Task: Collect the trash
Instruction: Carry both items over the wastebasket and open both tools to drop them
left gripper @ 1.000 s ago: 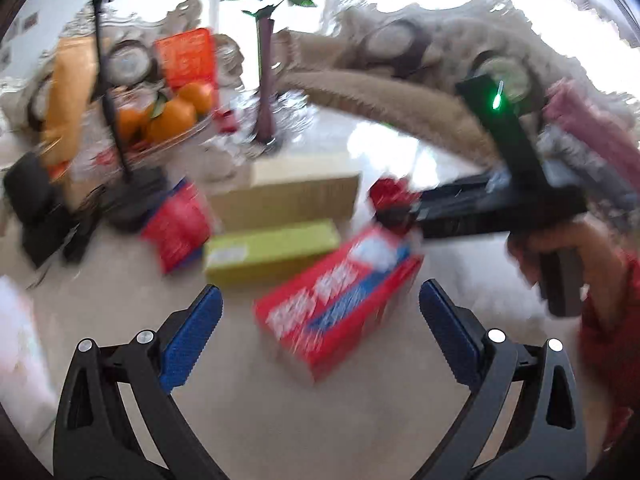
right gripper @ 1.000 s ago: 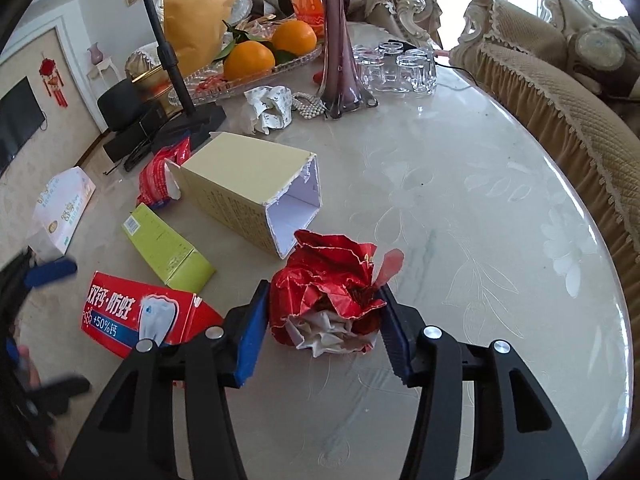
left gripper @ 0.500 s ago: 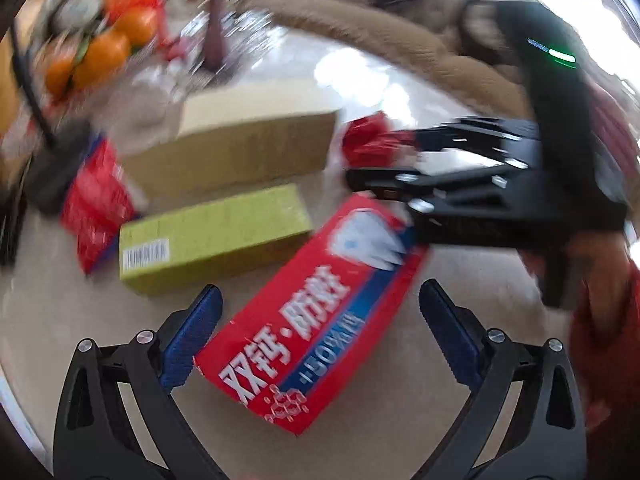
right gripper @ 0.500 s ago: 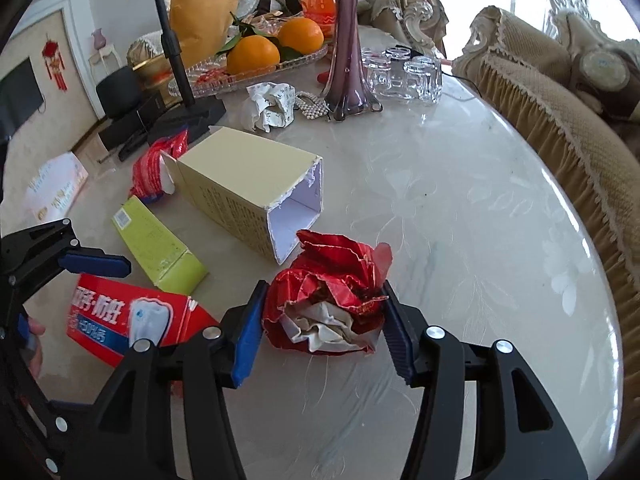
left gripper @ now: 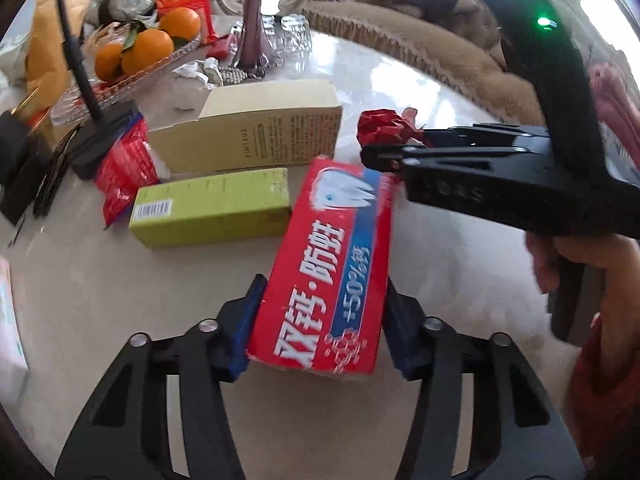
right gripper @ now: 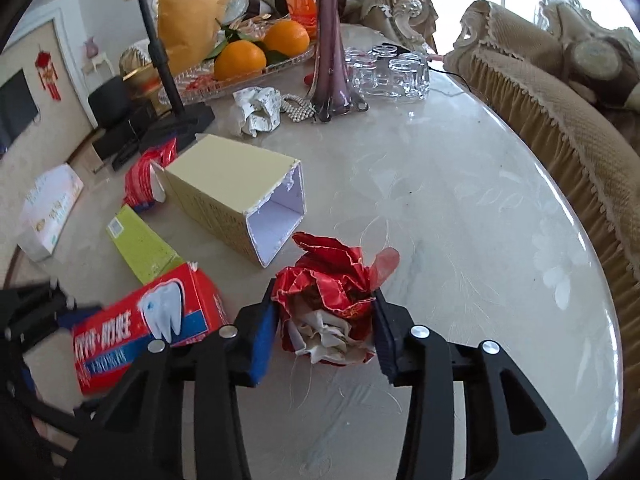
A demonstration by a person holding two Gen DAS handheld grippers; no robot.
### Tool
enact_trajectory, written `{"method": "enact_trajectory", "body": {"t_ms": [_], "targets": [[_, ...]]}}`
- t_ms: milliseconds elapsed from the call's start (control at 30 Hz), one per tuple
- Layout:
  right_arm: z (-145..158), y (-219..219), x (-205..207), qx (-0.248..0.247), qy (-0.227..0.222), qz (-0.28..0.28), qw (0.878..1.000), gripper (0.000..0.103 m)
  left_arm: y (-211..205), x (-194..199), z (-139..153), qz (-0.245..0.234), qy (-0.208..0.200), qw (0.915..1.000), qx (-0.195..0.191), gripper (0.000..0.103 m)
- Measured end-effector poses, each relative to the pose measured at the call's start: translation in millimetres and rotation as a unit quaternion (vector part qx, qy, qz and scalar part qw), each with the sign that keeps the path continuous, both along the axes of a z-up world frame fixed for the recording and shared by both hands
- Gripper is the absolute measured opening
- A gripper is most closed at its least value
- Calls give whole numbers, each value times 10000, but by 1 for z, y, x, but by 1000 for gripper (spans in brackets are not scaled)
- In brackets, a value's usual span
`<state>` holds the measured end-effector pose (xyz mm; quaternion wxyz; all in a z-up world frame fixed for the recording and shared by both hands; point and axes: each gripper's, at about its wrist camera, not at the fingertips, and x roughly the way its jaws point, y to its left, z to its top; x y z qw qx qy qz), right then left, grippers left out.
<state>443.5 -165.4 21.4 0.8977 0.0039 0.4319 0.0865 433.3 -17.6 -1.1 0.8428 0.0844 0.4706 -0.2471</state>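
The left gripper (left gripper: 320,320) pinches the near end of the red toothpaste box (left gripper: 332,264) above the pale table (right gripper: 460,208). The right gripper (right gripper: 326,332) squeezes the crumpled red wrapper (right gripper: 328,300) beside the open yellow box (right gripper: 236,196).

Your right tongs (left gripper: 384,152) cover most of the red wrapper (left gripper: 380,128) and the toothpaste box's (left gripper: 328,276) far right corner. In the right wrist view that box is motion-blurred, its near left end behind the left tongs (right gripper: 36,320). The white carton (left gripper: 8,320) runs off the left edge.
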Motion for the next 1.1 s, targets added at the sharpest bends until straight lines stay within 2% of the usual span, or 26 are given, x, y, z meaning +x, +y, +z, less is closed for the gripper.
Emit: {"method": "enact_trajectory", "body": {"t_ms": [100,200,300,333,400,433,567,700,767,833,967,1100], "targets": [[9,0,-4,35,-234,-100,9997,40,9,-13,9,348,-15,9985,-419,52],[15,-4,-12,318,-329,-94,9989,40,20,-32,21,666,-124,9944,-811,52],[22,-6,-35,715,-352,59,9968,40,32,-71,37,841,-314,9911,-988,52],[26,-9,-57,978,-415,170,9942,40,34,-94,46,813,-449,9903,-1038,52],[34,-11,-96,1175,-586,403,9905,40,41,-138,59,841,-721,9882,-1059,52],[39,-15,-129,1213,-714,545,9885,40,43,-167,65,798,-804,9876,-1088,52],[46,-24,-229,1330,-878,1085,9812,40,44,-274,69,687,-852,9863,-1235,52],[38,-21,-330,1287,-701,1528,9773,40,40,-372,44,679,-521,9880,-1289,52],[29,-20,-376,1201,-547,1631,9777,40,39,-408,29,684,-296,9883,-1333,52],[14,-20,-416,1121,-255,1606,9803,40,38,-441,3,750,39,9899,-1205,53],[-35,-18,-451,1000,480,1408,9838,40,35,-462,-51,936,561,9911,-766,53],[-90,-8,-455,675,1111,1234,9838,40,29,-461,-108,1026,1113,9873,-481,53]]}}
